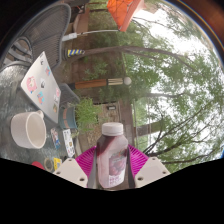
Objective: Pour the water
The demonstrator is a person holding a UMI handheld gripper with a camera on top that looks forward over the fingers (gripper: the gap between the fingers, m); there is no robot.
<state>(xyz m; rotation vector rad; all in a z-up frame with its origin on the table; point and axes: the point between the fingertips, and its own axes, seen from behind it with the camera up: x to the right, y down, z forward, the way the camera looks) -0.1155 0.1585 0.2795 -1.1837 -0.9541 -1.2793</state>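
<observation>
My gripper [111, 170] is shut on a small bottle [111, 154] with a dark cap and a pink-and-white label. The bottle stands between the two pink pads [86, 161], which press on its sides. It is held up in the air, the view tilted, with trees and sky beyond it. A white cup [29, 129] stands on the glass table [20, 85] to the left of the fingers and some way off.
On the table lie a white paper sheet with pink marks [42, 82] and some small coloured items [52, 160] near the left finger. A chair [55, 25] stands past the table. An orange canopy [126, 10] hangs overhead. Trees fill the right side.
</observation>
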